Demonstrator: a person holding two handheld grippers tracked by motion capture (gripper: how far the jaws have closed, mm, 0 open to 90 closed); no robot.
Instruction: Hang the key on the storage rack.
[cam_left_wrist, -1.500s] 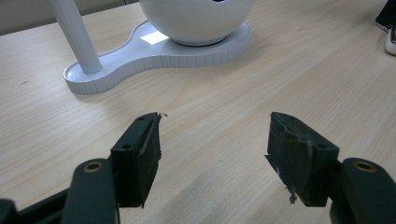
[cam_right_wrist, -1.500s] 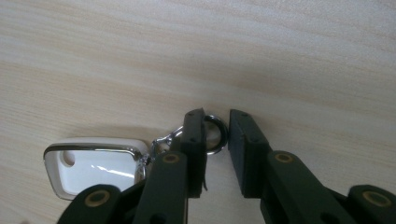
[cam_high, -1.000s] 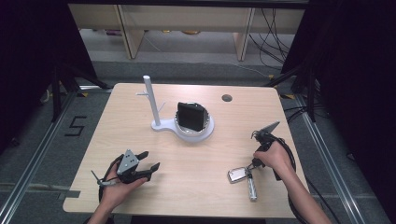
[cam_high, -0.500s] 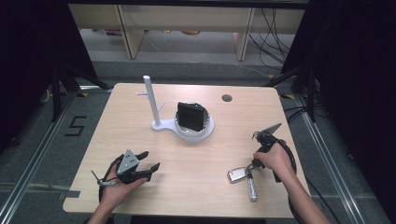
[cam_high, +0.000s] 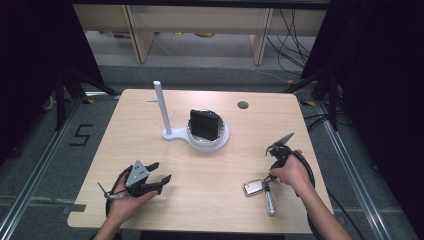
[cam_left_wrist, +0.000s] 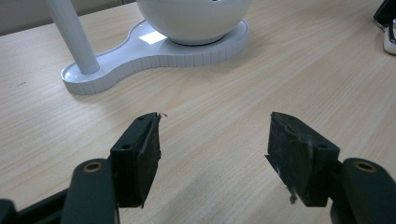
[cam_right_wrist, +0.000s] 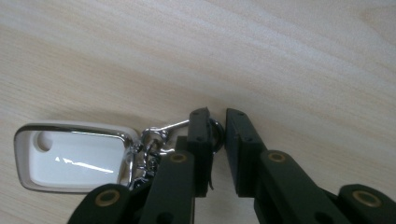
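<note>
The key ring (cam_right_wrist: 217, 133), at lower right of the high view beside its white fob (cam_right_wrist: 70, 156), sits between my right gripper (cam_right_wrist: 218, 122) jaws, which have just been closing. My left gripper (cam_left_wrist: 212, 140) gapes, empty, over the pale wooden table (cam_high: 210, 170); dark floor surrounds.

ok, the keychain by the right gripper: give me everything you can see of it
The keychain lies flat on the light wooden table, near its front right edge. It has a white, chrome-rimmed rectangular fob with rounded corners, a metal clasp and a dark ring; in the high view a silvery cylindrical piece also hangs from it, pointing toward the table's front edge. The right gripper has just been closing, its narrowly parted jaws straddling the ring; firm contact isn't clear.
</note>
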